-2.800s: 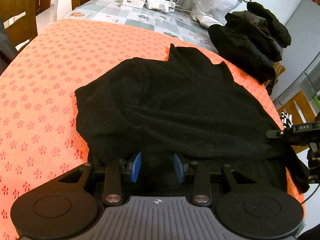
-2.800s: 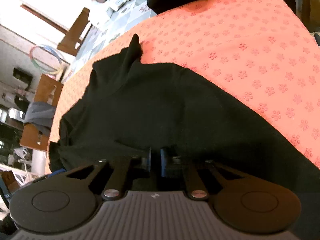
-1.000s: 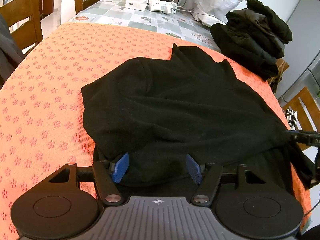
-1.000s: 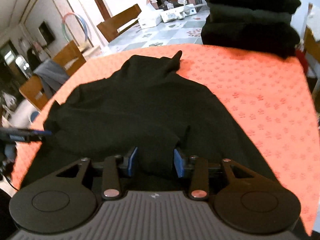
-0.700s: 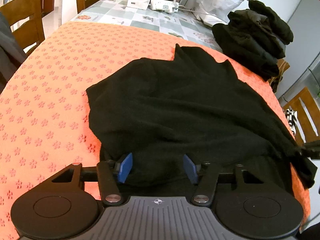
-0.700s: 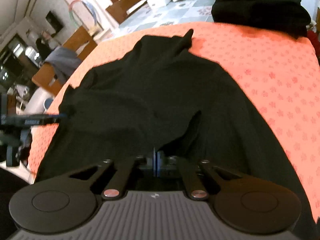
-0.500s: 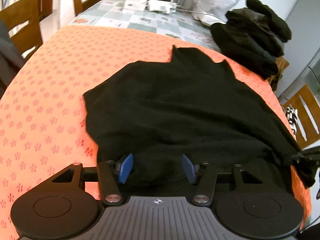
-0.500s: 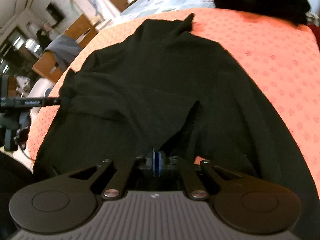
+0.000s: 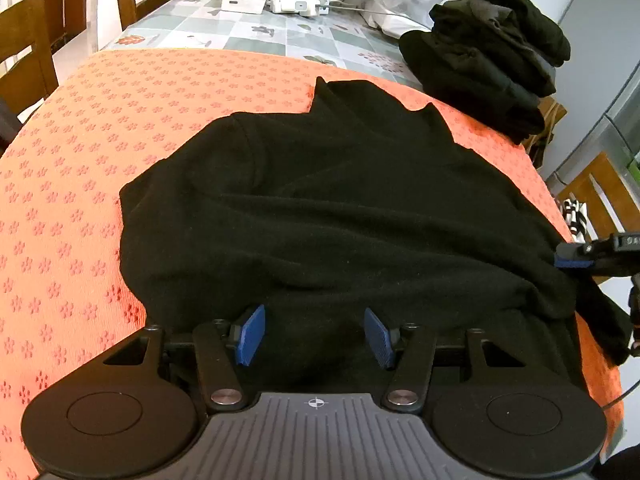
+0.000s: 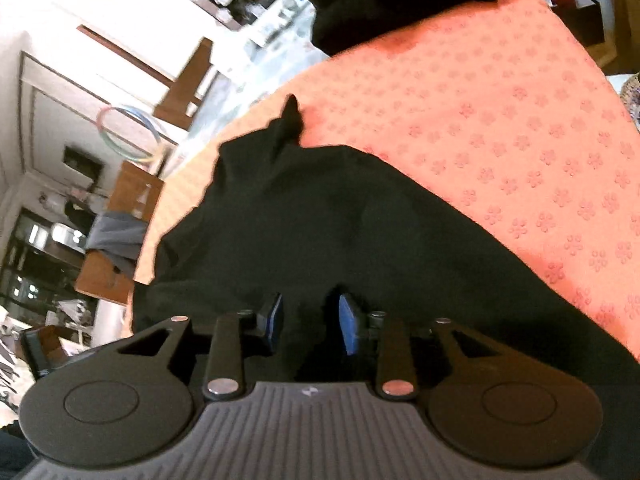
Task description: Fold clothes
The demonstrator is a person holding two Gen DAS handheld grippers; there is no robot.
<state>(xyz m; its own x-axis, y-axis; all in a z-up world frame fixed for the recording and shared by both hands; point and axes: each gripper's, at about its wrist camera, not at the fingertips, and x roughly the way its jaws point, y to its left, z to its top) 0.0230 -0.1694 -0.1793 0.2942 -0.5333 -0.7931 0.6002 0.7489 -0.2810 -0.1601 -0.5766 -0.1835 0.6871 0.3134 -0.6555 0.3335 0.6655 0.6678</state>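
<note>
Clearly the black top (image 9: 320, 208) is soft and floppy. It lies spread across the middle of the left view, on the orange cloth (image 9: 80, 140) that covers the desk (image 9: 280, 36), with bumps and creases in it. One layer looks doubled over near the bottom of the frame. It looks light and thick, so it should sag when lifted and not slip much.

The left claw (image 9: 315, 335) is released, its blue pads wide apart over the near edge of the top. The right claw (image 10: 311, 323) is released too, with cloth between its pads but not pinched.

A good place to hold looks like a hem or a corner, both layers together. A pile of dark clothes (image 9: 484, 60) sits at the upper right.
</note>
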